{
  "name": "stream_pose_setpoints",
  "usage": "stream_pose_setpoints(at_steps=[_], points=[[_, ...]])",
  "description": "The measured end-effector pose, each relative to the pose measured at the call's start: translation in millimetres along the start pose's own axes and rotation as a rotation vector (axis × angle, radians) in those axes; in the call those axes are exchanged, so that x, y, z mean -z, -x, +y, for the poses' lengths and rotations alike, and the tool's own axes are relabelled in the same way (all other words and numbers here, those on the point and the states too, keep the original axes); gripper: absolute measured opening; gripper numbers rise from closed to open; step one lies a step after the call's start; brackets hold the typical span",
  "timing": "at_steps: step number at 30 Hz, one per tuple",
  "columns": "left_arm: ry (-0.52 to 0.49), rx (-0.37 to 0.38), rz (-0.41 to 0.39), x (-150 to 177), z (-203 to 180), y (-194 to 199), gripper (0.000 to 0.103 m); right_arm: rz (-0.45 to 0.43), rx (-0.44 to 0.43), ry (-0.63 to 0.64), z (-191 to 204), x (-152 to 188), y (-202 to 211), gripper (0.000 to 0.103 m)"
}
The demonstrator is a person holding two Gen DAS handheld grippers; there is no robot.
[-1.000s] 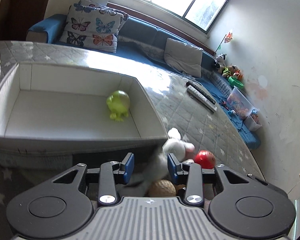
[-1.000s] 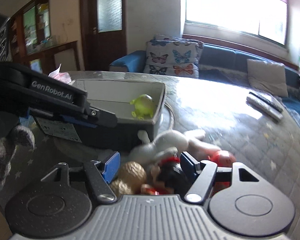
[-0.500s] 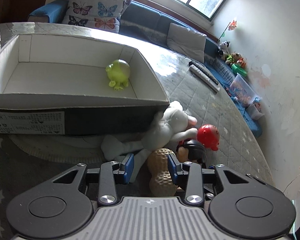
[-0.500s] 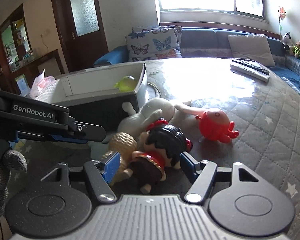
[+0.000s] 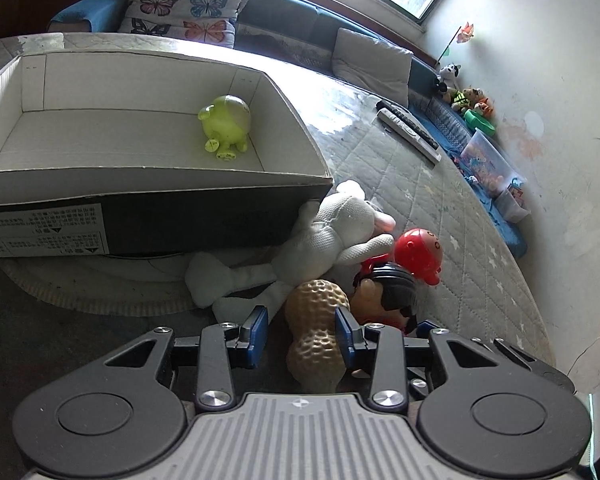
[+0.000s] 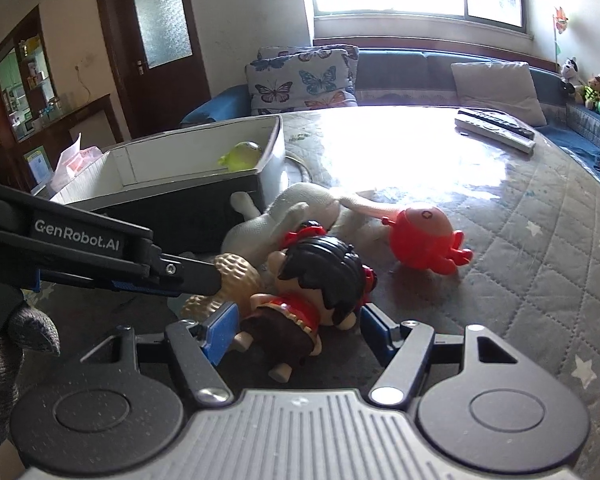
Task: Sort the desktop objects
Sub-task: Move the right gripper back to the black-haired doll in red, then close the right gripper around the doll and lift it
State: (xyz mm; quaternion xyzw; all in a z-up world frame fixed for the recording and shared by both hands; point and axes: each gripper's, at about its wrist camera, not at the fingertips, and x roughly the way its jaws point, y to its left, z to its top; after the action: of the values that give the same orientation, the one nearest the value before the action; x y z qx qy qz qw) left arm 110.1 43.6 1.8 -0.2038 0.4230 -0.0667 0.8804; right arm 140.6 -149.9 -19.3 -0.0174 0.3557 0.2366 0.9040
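A tan peanut toy (image 5: pixel 316 332) lies between the blue pads of my left gripper (image 5: pixel 301 330), which is open; there is a gap on the left pad's side. My right gripper (image 6: pixel 297 328) is open astride a black-haired doll in a red dress (image 6: pixel 312 292), and its pads do not press on it. A white plush rabbit (image 5: pixel 332 232) and a red octopus toy (image 6: pixel 424 240) lie just beyond. A green toy (image 5: pixel 226 126) sits inside the open cardboard box (image 5: pixel 140 204). The left gripper's arm (image 6: pixel 100 248) crosses the right wrist view.
Two remote controls (image 6: pixel 496 128) lie at the far side of the quilted table (image 5: pixel 440 208). A round mat (image 5: pixel 100 296) shows under the box. A sofa with a butterfly cushion (image 6: pixel 304 80) runs behind. A gloved hand (image 6: pixel 4 352) is at the left edge.
Both grippers have come down and tilted onto the toy pile. The peanut now lies between the left jaws and the doll between the right jaws. Jaw widths look unchanged.
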Motion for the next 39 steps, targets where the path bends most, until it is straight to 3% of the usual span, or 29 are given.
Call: stream_pose_setpoints(at_steps=[12, 21, 26, 30, 39], points=[[-0.007, 0.013, -0.017, -7.4, -9.6, 2.2, 0.039, -0.005, 0.053, -0.011, -12.2, 5.6, 11.5, 0.068], [-0.037, 0.079, 0.005, -20.9, -35.1, -8.3, 0.039, -0.002, 0.031, -0.019, -12.2, 4.6, 9.3, 0.067], [-0.045, 0.094, 0.028, -25.9, -48.7, -22.7, 0.039, 0.012, 0.013, -0.029, -11.9, 3.6, 0.1, 0.059], [-0.031, 0.092, 0.04, -26.9, -50.4, -31.2, 0.039, 0.033, -0.022, -0.048, -16.1, 5.5, -3.3, 0.046], [0.006, 0.141, 0.085, -22.4, -51.7, -41.5, 0.04, 0.052, -0.016, -0.032, -26.0, 15.3, 12.8, 0.046]])
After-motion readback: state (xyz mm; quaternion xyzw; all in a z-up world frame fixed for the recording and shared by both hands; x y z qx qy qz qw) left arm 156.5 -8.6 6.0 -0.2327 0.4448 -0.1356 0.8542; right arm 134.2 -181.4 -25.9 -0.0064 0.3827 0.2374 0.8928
